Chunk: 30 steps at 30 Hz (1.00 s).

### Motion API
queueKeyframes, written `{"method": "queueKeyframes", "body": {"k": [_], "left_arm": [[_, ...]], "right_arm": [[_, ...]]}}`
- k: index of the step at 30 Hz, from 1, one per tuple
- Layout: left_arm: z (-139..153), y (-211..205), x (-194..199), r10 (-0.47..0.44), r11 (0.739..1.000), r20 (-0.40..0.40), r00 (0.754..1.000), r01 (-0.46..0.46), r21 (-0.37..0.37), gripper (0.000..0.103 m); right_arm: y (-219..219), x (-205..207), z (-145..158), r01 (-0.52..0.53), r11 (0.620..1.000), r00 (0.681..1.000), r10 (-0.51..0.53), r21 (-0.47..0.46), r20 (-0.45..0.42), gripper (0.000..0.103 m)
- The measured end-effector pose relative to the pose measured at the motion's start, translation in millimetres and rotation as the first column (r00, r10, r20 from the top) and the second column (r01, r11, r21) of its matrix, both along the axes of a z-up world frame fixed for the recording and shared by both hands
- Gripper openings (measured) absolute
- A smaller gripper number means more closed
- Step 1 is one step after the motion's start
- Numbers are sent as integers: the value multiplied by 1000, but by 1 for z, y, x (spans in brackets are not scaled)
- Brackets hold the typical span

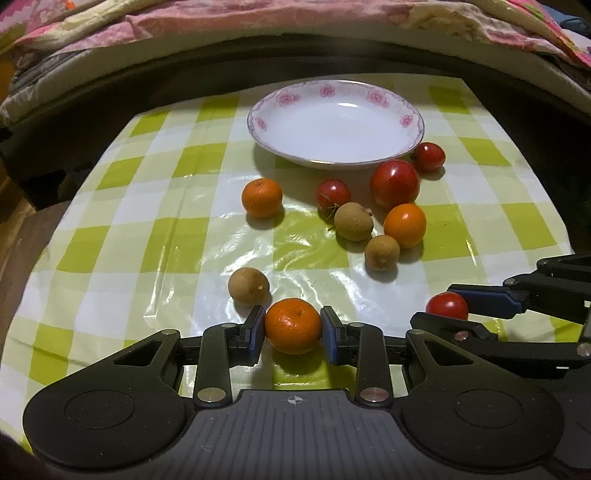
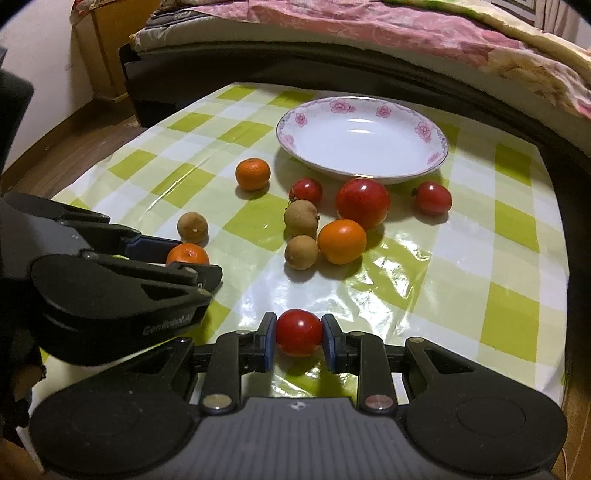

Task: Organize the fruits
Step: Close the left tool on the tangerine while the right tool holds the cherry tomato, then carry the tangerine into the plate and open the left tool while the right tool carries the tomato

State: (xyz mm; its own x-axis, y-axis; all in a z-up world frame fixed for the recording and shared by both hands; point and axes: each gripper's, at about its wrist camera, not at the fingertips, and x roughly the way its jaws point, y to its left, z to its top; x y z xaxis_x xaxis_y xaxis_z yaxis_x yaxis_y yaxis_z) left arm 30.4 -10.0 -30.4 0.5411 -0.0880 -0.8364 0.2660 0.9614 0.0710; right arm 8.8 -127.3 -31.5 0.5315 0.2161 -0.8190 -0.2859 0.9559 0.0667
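Observation:
My left gripper (image 1: 293,328) is shut on a small orange tangerine (image 1: 293,325), low over the checked tablecloth; it also shows in the right wrist view (image 2: 186,254). My right gripper (image 2: 299,332) is shut on a small red tomato (image 2: 299,332), seen at the right in the left wrist view (image 1: 447,306). An empty white plate with pink flowers (image 1: 408,120) (image 2: 424,129) stands at the far side. Before it lie loose fruits: a large tomato (image 1: 394,184), two small tomatoes (image 1: 428,156) (image 1: 333,193), two tangerines (image 1: 261,197) (image 1: 405,225) and three brown longans (image 1: 353,220) (image 1: 382,252) (image 1: 248,286).
The green and white checked cloth (image 1: 177,229) covers a small table. A bed with a pink floral quilt (image 1: 295,22) runs along the far edge. Wooden floor (image 2: 74,158) and a cabinet lie to the left.

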Motion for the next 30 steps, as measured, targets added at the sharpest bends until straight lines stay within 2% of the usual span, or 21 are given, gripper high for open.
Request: {"method": "queueKeyframes", "body": {"k": [30], "left_arm": [[19, -11, 7, 1, 1000, 23, 1000, -1, 11, 39]], "right_arm": [[-11, 3, 12, 57, 998, 998, -58, 11, 22, 29]]}}
